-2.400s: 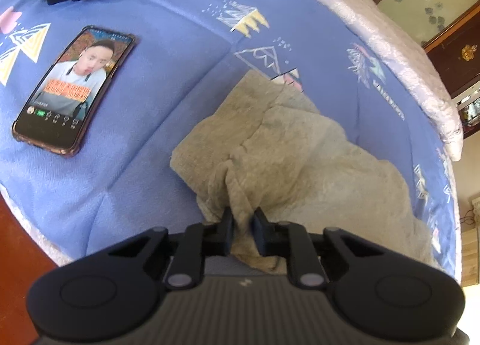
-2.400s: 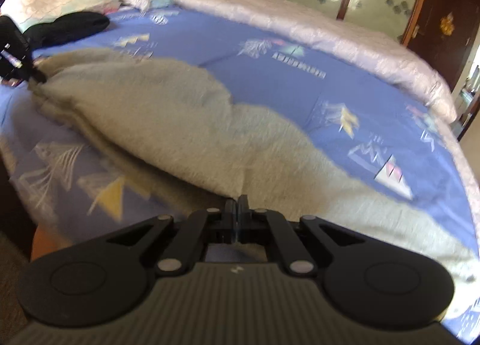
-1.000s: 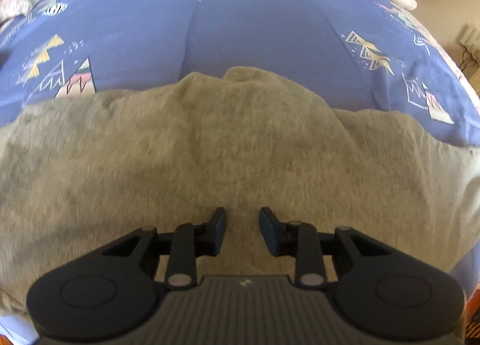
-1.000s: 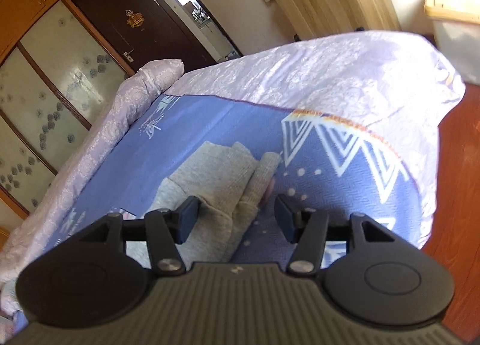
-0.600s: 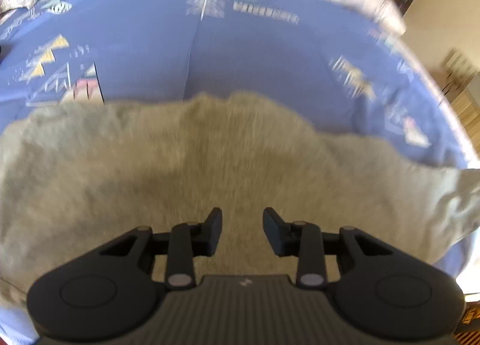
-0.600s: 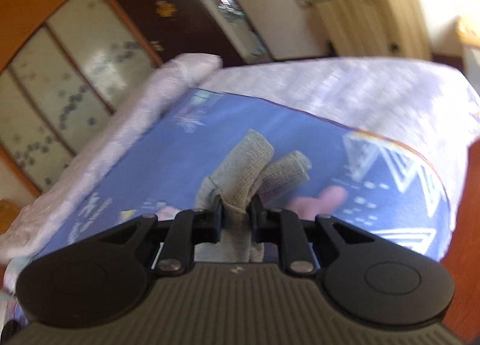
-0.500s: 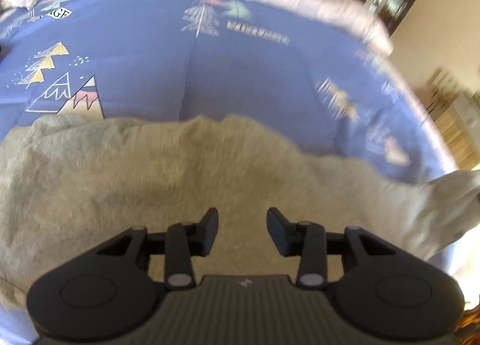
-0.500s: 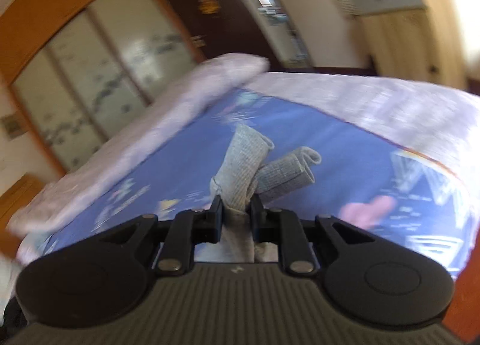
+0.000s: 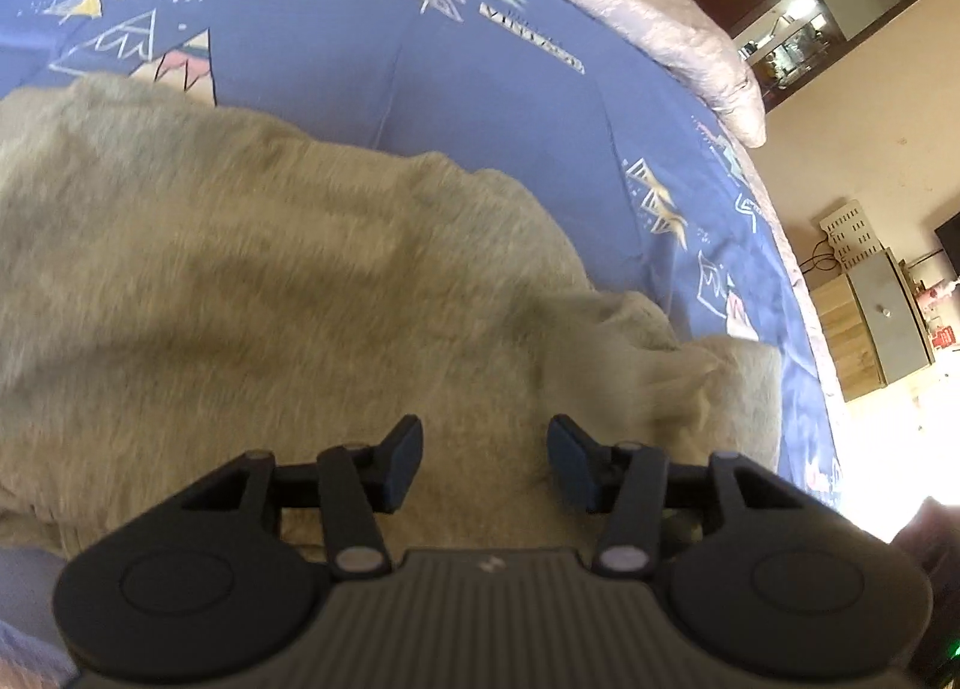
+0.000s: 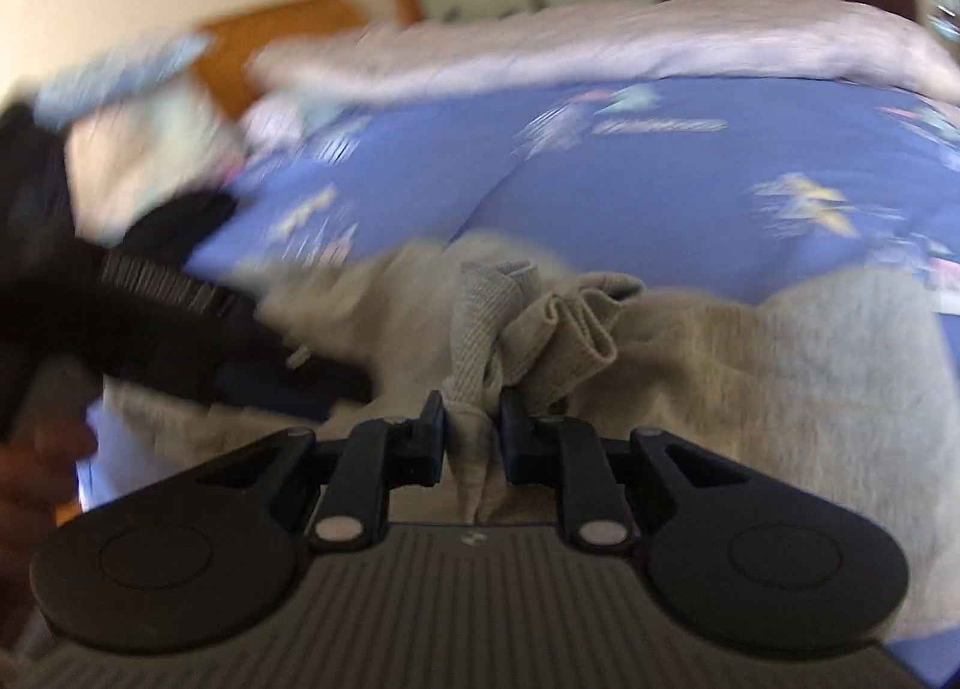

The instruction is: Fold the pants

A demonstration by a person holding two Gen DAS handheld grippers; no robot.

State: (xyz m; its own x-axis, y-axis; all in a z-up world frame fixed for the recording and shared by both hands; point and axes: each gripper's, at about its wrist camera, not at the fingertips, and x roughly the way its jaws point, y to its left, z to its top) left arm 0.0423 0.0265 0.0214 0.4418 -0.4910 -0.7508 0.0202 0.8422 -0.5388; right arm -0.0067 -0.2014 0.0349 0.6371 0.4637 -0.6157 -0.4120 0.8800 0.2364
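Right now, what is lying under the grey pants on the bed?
The grey pants lie on the blue patterned bedcover, which shows around them. What the cloth covers directly below cannot be seen.

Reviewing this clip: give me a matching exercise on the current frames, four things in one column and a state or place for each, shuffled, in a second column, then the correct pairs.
Things:
1. left gripper
2. right gripper
3. grey pants
4. black garment

States or places:
A. spread over the blue bedspread
B. jaws apart, nothing between the pads
C. lying up by the pillows, apart from the folding
D. clamped on bunched ribbed cuffs

Pairs: 1-B, 2-D, 3-A, 4-C
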